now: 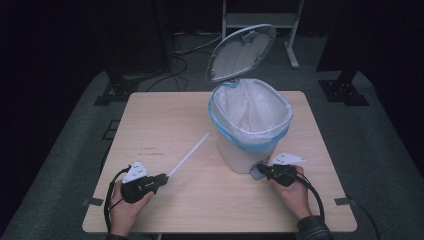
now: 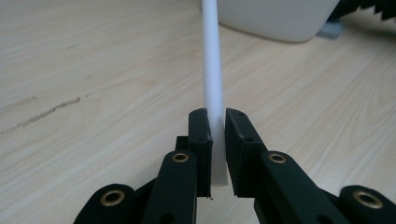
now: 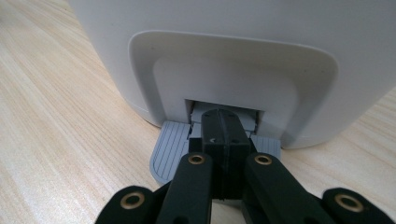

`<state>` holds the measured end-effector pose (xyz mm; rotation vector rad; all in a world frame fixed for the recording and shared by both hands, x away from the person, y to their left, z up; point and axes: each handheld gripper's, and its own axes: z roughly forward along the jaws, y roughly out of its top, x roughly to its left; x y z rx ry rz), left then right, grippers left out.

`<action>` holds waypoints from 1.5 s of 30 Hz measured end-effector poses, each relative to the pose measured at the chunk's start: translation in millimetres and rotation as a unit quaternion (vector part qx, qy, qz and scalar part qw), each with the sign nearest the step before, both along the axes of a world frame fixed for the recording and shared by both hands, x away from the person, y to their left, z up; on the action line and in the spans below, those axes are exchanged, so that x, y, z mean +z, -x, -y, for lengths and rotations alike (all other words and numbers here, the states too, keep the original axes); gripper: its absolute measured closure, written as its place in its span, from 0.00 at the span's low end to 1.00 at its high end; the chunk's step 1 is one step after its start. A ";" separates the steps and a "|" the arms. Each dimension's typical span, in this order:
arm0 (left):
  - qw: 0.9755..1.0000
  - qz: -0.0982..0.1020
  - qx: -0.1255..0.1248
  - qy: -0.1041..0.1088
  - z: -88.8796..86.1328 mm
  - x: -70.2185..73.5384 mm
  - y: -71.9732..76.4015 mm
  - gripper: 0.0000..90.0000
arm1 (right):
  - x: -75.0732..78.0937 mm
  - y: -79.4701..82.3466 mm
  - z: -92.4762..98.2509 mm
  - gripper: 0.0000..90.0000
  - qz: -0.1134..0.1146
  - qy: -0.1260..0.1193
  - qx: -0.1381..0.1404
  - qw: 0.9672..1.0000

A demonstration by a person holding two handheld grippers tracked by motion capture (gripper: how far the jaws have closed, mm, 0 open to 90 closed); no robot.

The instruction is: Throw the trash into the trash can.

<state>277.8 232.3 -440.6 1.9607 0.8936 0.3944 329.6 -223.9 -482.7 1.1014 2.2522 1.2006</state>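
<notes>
The left gripper (image 2: 215, 122) is clamped on the near end of a white stick (image 1: 189, 154), which juts ahead toward the bin (image 1: 251, 127); held so far back, the stick may pivot or slip. The right gripper (image 3: 224, 122), jaws together, presses the pedal (image 3: 169, 151) just under its tips, and sliding off would drop the lid (image 1: 242, 51).

- Counter (image 1: 165, 125): pale wood-grain top, matt, w/ faint dark scuffs.
- Pedal bin (image 1: 240, 152): smooth white plastic, slight sheen; lid (image 1: 241, 51) grey plastic.
- Bin liner (image 1: 252, 107): thin translucent plastic film, crinkled, blue hem.
- Pedal (image 3: 169, 151): grey plastic, ribbed.
- Stick (image 2: 213, 70): white, smooth, matt.
- Left hand-held gripper (image 2: 217, 128): matt black plastic, brass-coloured rivets.
</notes>
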 end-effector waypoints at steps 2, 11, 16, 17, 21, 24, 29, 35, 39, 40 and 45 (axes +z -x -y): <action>1.000 0.004 -0.002 0.004 -1.3 1.8 0.4 0.90 | 0.0 0.0 0.0 1.00 0.000 0.000 0.000 1.000; 0.998 0.037 -0.014 0.048 -6.7 13.7 5.5 0.90 | 0.0 0.0 -0.1 1.00 0.000 0.000 0.000 1.000; 0.998 0.047 -0.012 0.051 -8.2 17.7 7.4 0.90 | 0.0 0.0 0.0 1.00 0.000 0.000 0.000 1.000; 0.997 0.048 -0.012 0.052 -8.6 18.2 7.5 0.90 | 0.0 0.1 -0.1 1.00 0.000 0.000 0.000 1.000; 0.997 0.053 -0.007 0.052 -12.3 20.5 8.4 0.90 | 0.0 0.1 -0.2 1.00 0.000 0.000 0.000 1.000; 0.997 0.056 -0.002 0.058 -14.9 23.0 9.4 0.90 | 0.0 0.1 -0.2 1.00 0.000 0.000 0.000 1.000; 0.996 0.063 0.001 0.064 -19.2 28.0 10.5 0.90 | 0.0 0.1 -0.2 1.00 0.000 0.000 0.000 1.000; 0.995 0.071 -0.005 0.070 -21.3 34.3 12.1 0.90 | 0.0 0.1 -0.2 1.00 0.001 0.000 0.000 1.000; 0.994 0.075 -0.010 0.075 -22.2 40.3 14.7 0.90 | 0.0 0.2 -0.2 1.00 0.001 0.001 0.000 1.000; 0.994 0.077 -0.012 0.075 -22.8 42.5 15.2 0.90 | 0.0 0.1 -0.2 1.00 0.001 0.001 0.000 1.000; 0.993 0.085 -0.019 0.083 -24.1 51.9 16.0 0.90 | 0.0 0.3 -0.4 1.00 0.001 0.001 0.000 1.000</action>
